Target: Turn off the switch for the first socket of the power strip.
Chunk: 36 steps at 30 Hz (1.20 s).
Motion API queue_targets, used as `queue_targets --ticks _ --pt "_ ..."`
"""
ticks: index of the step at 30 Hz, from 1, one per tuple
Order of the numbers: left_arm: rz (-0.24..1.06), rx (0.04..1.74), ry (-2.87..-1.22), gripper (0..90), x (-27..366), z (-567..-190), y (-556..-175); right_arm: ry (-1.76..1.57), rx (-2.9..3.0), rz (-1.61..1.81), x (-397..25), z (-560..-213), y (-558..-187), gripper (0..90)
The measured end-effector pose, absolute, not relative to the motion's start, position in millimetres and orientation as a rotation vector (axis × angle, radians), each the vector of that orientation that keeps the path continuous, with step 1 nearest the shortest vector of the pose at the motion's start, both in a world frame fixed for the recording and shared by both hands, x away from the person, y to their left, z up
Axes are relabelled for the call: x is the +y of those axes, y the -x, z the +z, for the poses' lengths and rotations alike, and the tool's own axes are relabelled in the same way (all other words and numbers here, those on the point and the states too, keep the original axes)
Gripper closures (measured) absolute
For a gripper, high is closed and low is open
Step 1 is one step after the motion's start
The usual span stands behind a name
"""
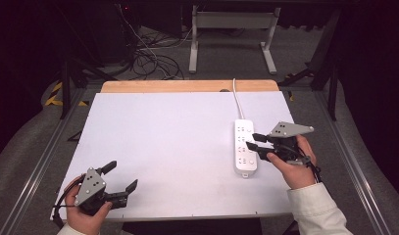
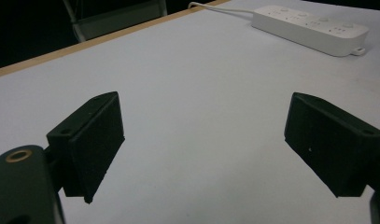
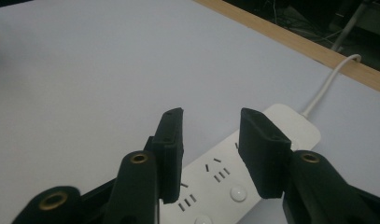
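White power strip (image 1: pixel 245 147): lies flat on the right half of the white tabletop (image 1: pixel 167 147), long axis running away from the person, several socket groups and round buttons along its upper face; in the right gripper view the slots and two buttons (image 3: pixel 237 192) are legible between the jaws. White cord (image 1: pixel 237 100): leaves the strip's far end and runs to the table's far edge, crossing the bare wooden border (image 1: pixel 187 86). Right gripper (image 1: pixel 252 140): held in the person's right hand (image 1: pixel 291 166), jaws pointing left over the strip's middle, parted by a narrow gap with nothing between them; from above the tips overlap the strip's right edge, and whether they touch it cannot be told. Grey three-cornered plate (image 1: pixel 289 129) sits on top of this gripper. Sleeve, pale (image 1: pixel 317 210), enters from the bottom right. Left gripper (image 1: pixel 119 177): held in the left hand (image 1: pixel 84 213) at the near left corner of the table, well apart from the strip, jaws spread wide and empty, aimed toward the table's middle; in the left gripper view the strip (image 2: pixel 309 28) appears far off at upper right, with plain white surface between the jaws. Surroundings: grey floor with tangled dark cables (image 1: pixel 153 58) and a white stand frame (image 1: pixel 231 34) beyond the table's far edge.
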<state>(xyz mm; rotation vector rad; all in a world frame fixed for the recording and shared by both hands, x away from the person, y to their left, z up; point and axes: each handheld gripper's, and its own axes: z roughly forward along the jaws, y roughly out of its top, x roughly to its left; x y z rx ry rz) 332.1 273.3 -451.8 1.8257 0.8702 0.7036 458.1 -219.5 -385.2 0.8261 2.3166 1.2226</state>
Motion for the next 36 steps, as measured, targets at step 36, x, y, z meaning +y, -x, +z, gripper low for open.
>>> queue_targets --ticks 36 --pt "0.705 0.882 -1.823 12.7 273.5 -452.5 -332.0 -0.959 2.313 1.141 -224.4 -411.5 -535.9 90.0"
